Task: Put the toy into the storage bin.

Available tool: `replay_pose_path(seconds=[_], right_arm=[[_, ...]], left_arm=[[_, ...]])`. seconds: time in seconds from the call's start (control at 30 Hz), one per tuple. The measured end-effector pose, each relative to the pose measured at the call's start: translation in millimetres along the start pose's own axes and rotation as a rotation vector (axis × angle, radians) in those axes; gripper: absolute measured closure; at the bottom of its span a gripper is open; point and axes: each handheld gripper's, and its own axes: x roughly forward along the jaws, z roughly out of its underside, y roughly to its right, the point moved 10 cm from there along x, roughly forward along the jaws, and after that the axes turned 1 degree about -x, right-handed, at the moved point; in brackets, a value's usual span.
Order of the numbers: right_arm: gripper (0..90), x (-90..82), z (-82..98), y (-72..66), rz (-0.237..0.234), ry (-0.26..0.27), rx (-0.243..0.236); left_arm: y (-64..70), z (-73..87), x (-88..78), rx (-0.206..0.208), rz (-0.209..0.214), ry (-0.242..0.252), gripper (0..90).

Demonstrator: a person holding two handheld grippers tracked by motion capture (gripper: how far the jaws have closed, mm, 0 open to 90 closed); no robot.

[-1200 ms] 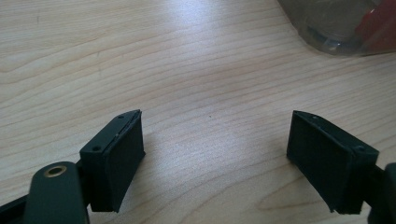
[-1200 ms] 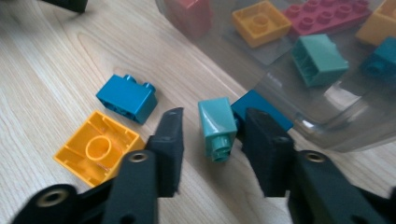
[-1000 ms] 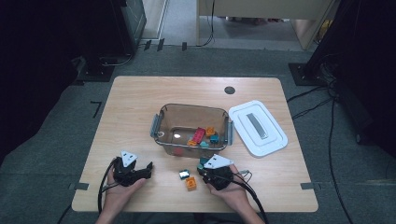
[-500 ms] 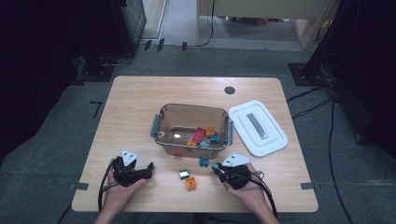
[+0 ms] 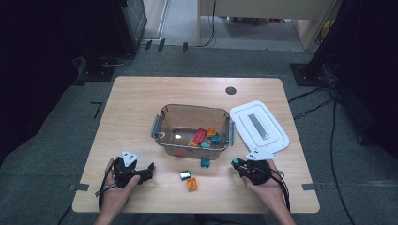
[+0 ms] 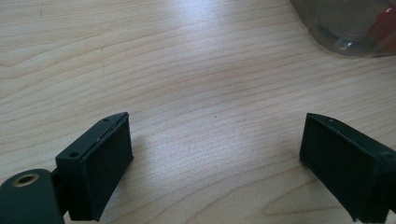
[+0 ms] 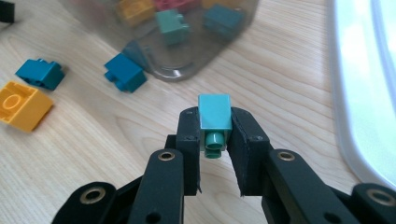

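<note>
My right gripper is shut on a small teal-green brick, held just above the table in front of the white lid; in the high view the right gripper sits at the front right. My left gripper rests at the front left; its jaws have just been opening and stand wide apart over bare wood, with nothing between the pads. A clear plastic bin at the table's middle holds several coloured bricks. Loose in front of it lie a blue brick, a smaller blue brick and an orange brick.
The bin's white lid lies flat to the right of the bin, close to my right gripper. The wooden table has a round cable hole at the back. Dark floor and cables surround the table.
My right gripper has moved to the right, away from the loose bricks and toward the lid, with the teal-green brick in it. The left hand has stayed in place.
</note>
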Motion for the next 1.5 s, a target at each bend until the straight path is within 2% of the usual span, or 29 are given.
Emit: replay_pose_path(seconds=[0.43,0.7,1.13,1.5], right_arm=[[75.9,-17.4,-4.2,32.4,0.042,0.004,0.06],[75.9,-26.5,-14.2,44.5,0.059,0.013,0.061],[76.0,-40.5,-45.0,51.3,0.074,0.029,0.032],[76.2,-48.4,-83.1,45.3,0.053,0.055,-0.005]], left_arm=[[-0.1,-0.3,0.4,-0.002,-0.004,-0.001,8.7],[-0.1,-0.3,0.4,-0.002,-0.004,-0.001,8.7],[0.0,-0.4,0.4,-0.003,-0.004,0.0,8.7],[-0.1,-0.4,0.5,-0.003,-0.005,0.001,8.7]])
